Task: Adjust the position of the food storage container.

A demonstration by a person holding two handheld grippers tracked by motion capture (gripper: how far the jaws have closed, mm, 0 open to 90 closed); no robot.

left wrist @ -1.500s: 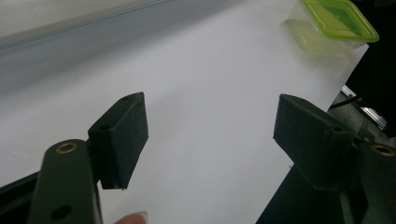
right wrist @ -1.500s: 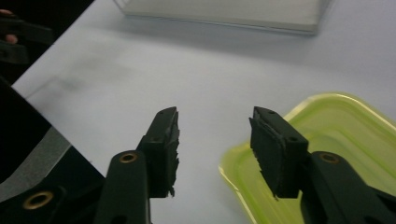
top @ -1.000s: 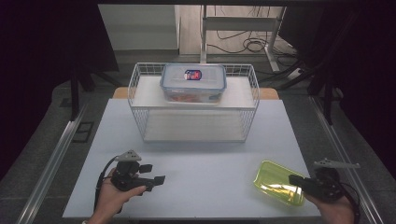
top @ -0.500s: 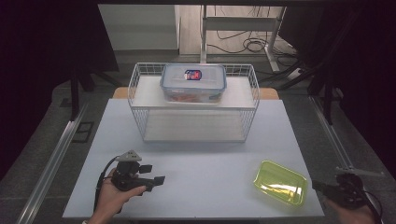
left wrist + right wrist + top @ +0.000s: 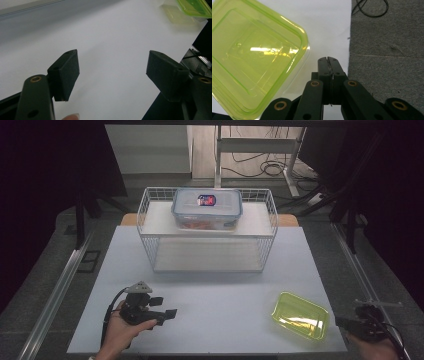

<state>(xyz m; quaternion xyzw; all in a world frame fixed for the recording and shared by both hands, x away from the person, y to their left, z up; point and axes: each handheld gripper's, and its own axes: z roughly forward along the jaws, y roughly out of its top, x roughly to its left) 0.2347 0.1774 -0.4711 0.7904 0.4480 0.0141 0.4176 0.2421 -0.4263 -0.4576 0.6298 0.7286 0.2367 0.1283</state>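
Observation:
A translucent yellow-green container (image 5: 300, 315) lies on the table near its front right corner; it is also in the right gripper view (image 5: 254, 60) and at the top right of the left gripper view (image 5: 193, 7). My right gripper (image 5: 341, 322) hangs just right of it, past the table's edge. Its jaws (image 5: 327, 58) are shut with nothing between them and do not touch the container. My left gripper (image 5: 171, 313) rests in a hand at the front left and points right. Its jaws (image 5: 112, 62) stand wide open over bare tabletop.
A white wire basket (image 5: 207, 238) stands at the back middle of the pale table (image 5: 215, 290), with a clear lidded box (image 5: 206, 207) of red contents on its upper shelf. Grey carpet (image 5: 387, 37) lies beyond the table's right edge. Cables (image 5: 260, 167) lie behind.
My right gripper has drawn back from the green container's right rim, moving right and toward the near edge, off the table. The container and my left gripper stayed put.

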